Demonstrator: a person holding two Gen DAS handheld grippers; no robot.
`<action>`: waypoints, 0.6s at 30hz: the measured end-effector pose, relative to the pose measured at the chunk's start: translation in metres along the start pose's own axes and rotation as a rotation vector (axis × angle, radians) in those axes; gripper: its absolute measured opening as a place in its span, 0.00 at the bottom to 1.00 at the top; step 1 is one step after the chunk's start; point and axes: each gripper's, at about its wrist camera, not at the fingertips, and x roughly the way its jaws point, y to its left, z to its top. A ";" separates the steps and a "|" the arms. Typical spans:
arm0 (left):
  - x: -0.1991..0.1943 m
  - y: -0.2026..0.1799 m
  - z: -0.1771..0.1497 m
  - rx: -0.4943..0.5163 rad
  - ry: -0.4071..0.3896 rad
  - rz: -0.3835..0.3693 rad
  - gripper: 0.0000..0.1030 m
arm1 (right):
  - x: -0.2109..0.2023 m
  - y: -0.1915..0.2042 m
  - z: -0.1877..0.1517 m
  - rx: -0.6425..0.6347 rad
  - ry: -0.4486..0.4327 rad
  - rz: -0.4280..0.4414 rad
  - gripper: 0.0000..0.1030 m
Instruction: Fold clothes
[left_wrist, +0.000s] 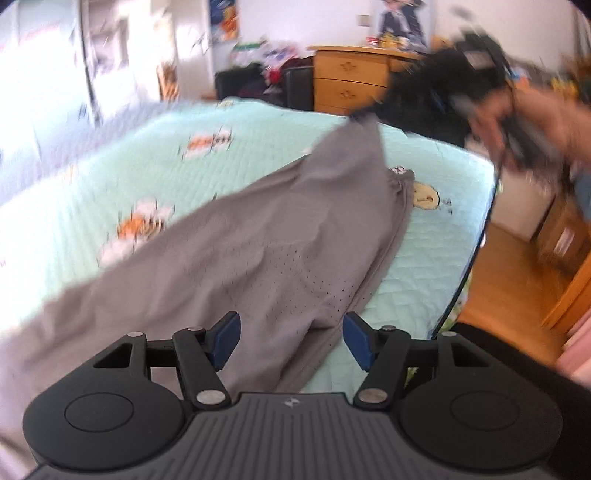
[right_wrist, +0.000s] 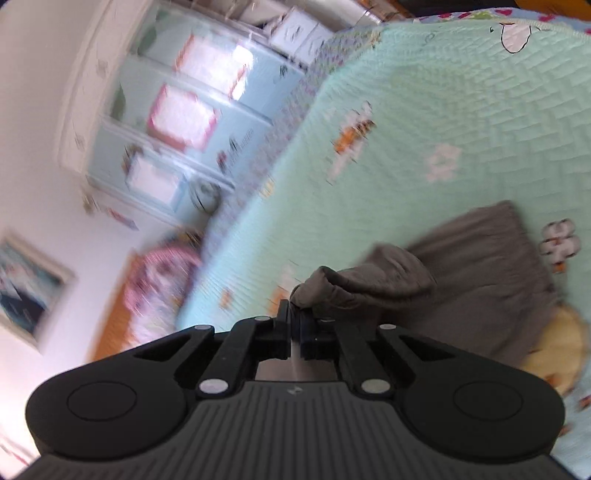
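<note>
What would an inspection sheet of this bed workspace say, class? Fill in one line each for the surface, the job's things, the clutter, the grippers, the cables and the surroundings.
Surface: bed with a mint quilt printed with cartoon figures.
Job's things: one grey garment spread along the quilt, its far corner lifted off the bed.
Clutter: nothing seen on the quilt besides the garment.
Grippers: left gripper open, garment lying between its blue pads; right gripper shut on a bunched corner of the garment.
Cables: nothing seen.
Surroundings: wooden dresser past the bed, wood floor beside it, pale blue cabinet by the wall; all blurred.
</note>
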 end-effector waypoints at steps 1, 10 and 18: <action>0.000 -0.004 -0.001 0.030 -0.008 0.001 0.62 | 0.000 0.006 0.001 0.025 -0.017 0.018 0.04; 0.022 -0.019 -0.007 0.135 -0.018 0.126 0.63 | 0.001 0.049 0.008 0.110 -0.075 0.111 0.05; 0.027 -0.010 -0.005 0.179 -0.016 0.247 0.22 | 0.010 0.075 0.017 0.146 -0.109 0.139 0.05</action>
